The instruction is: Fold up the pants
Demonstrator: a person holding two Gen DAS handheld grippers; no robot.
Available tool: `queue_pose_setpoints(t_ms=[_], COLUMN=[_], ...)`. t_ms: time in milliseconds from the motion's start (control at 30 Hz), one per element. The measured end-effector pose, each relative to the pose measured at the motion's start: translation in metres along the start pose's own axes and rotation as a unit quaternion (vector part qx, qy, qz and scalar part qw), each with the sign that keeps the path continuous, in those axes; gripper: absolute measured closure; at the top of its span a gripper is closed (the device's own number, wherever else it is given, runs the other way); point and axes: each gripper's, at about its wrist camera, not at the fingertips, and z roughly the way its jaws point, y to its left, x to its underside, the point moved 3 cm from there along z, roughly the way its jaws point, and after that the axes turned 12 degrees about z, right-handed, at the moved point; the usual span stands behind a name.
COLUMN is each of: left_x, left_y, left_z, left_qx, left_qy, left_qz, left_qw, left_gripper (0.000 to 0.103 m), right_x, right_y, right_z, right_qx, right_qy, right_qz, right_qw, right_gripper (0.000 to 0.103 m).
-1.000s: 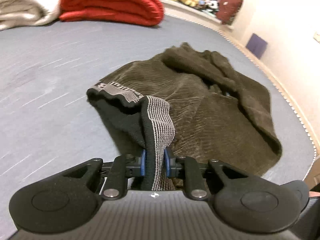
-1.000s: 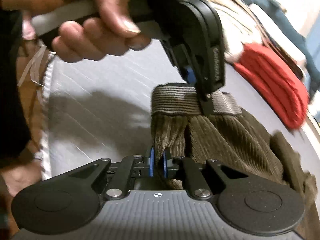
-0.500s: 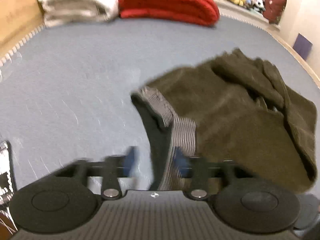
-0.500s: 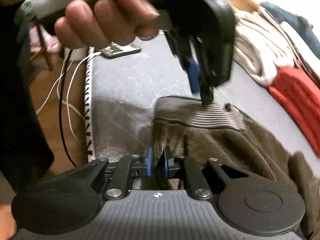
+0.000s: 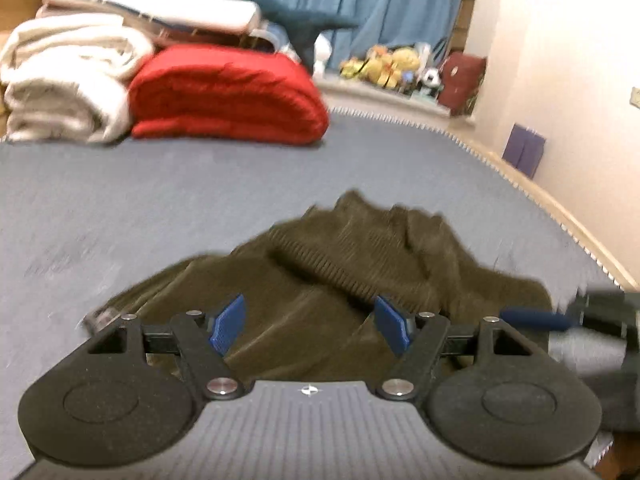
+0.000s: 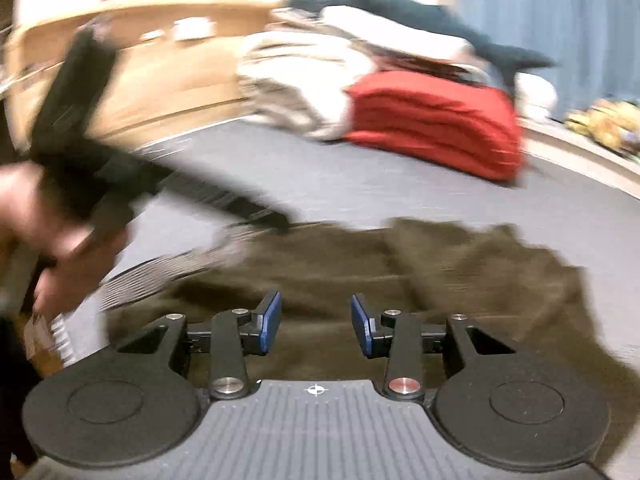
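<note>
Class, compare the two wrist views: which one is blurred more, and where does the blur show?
Right wrist view: heavier motion blur, smearing the left gripper and hand; left wrist view: milder blur on the pants, while its own blue fingertips stay sharp.

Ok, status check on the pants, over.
Left gripper open. Right gripper open. Brown corduroy pants loose on bed, rumpled. Nothing in the way.

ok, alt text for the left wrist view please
The left tool hangs open, nothing between its blue pads, just above rumpled olive-brown corduroy pants lying on a grey bed. Folded red and cream blankets sit at the far end, and the blurred right tool enters at the right edge.
</note>
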Motion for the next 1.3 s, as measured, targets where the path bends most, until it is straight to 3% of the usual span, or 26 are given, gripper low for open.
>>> queue_pose_setpoints(t_ms=[133,233,300,367,433,600,667,700,733,867,1000,1167,1300], left_x=[-0.008,-0.006,-0.001,0.003,0.005,0.009,0.009,0.009,0.008,0.006,0.010,0.018,0.019], left_y=[-0.021,-0.025,-0.022,-0.023,-0.026,-0.033,-0.037,-0.039,-0.041,-0.045,-0.047,-0.056,-0.066], left_z=[0.024,0.050,0.062,0.071,0.078,0.088,0.085,0.084,0.082,0.073,0.065,0.058,0.050], left_qx=[-0.001,0.034,0.035,0.030,0.027,0.035,0.040,0.042,0.043,0.050,0.054,0.065,0.079], left_qy=[0.001,0.049,0.077,0.099,0.110,0.126,0.126,0.124,0.123,0.116,0.109,0.115,0.111], left_qz=[-0.016,-0.050,-0.058,-0.052,-0.041,-0.033,-0.031,-0.029,-0.027,-0.024,-0.022,-0.014,-0.004], left_qw=[0.9999,0.9969,0.9947,0.9932,0.9928,0.9908,0.9908,0.9909,0.9912,0.9917,0.9923,0.9912,0.9906], left_gripper=[0.027,0.030,0.034,0.039,0.039,0.040,0.040,0.040,0.040,0.040,0.040,0.040,0.040], right_x=[-0.021,-0.003,0.008,0.013,0.017,0.022,0.020,0.019,0.018,0.005,0.002,0.024,0.072], right_y=[-0.062,-0.104,-0.138,-0.150,-0.162,-0.181,-0.184,-0.184,-0.184,-0.182,-0.198,-0.239,-0.271], right_z=[0.012,0.048,0.083,0.108,0.128,0.158,0.164,0.164,0.161,0.119,0.051,-0.067,-0.145], right_qx=[0.071,0.107,0.145,0.125,0.150,0.127,0.123,0.121,0.121,0.135,0.146,0.193,0.256], right_qy=[-0.033,-0.041,0.018,0.027,0.042,0.061,0.066,0.064,0.054,0.011,-0.047,-0.122,-0.134], right_qz=[0.041,0.128,0.202,0.235,0.244,0.331,0.346,0.352,0.356,0.337,0.341,0.352,0.367], right_qw=[0.996,0.985,0.968,0.964,0.957,0.933,0.928,0.926,0.925,0.932,0.927,0.908,0.884], right_gripper=[0.061,0.051,0.051,0.051,0.051,0.051,0.061,0.086,0.089,0.090,0.091,0.091,0.091])
